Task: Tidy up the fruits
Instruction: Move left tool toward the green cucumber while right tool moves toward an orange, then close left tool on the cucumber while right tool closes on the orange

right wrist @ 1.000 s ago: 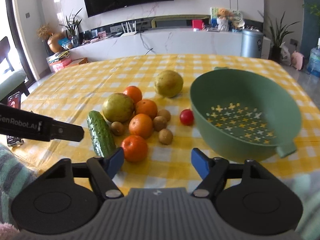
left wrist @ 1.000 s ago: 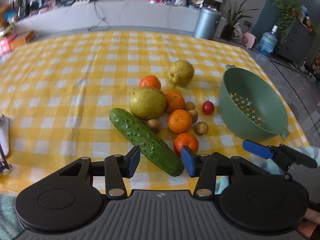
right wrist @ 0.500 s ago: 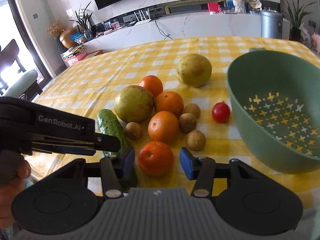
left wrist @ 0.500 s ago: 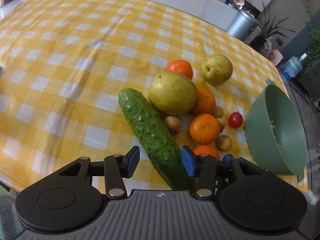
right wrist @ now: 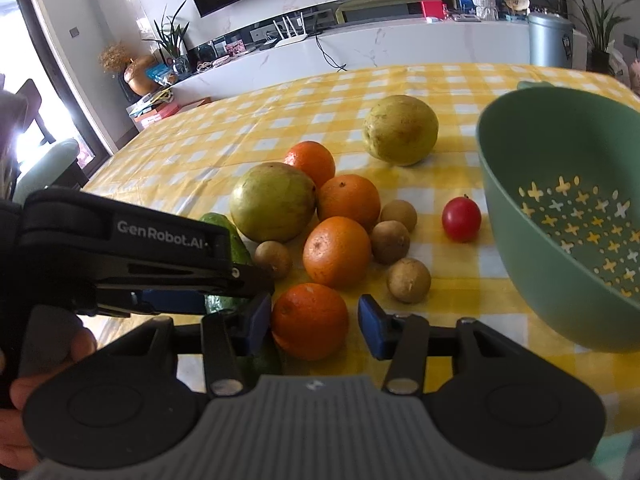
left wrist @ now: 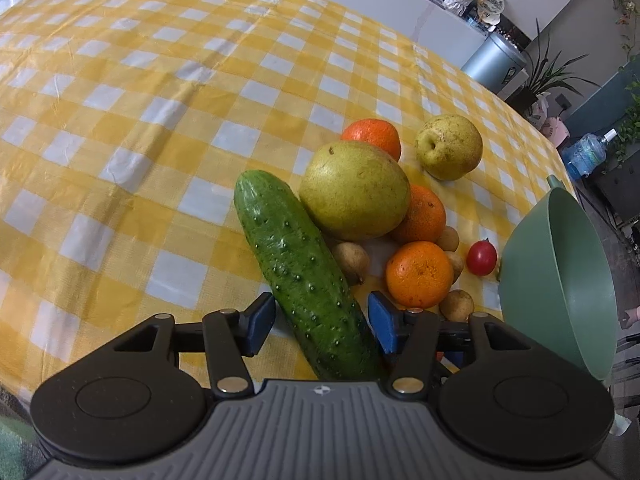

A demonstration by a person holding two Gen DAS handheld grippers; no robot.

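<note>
A green cucumber lies on the yellow checked cloth with its near end between my left gripper's blue pads. Those jaws are opening, and a gap shows beside the left pad. My right gripper straddles the nearest orange, which rests on the cloth; a sliver of cloth shows between it and the right pad. Beyond lie two yellow-green pears, more oranges, several small brown fruits and a red cherry tomato. The green colander stands empty at the right.
In the right wrist view the left tool's black arm crosses the lower left, hiding most of the cucumber, with a person's hand under it. A white counter, a grey bin and potted plants stand past the table's far edge.
My left gripper came down over the cucumber's near end and its pads spread wider. My right gripper moved in around the nearest orange and its jaws narrowed.
</note>
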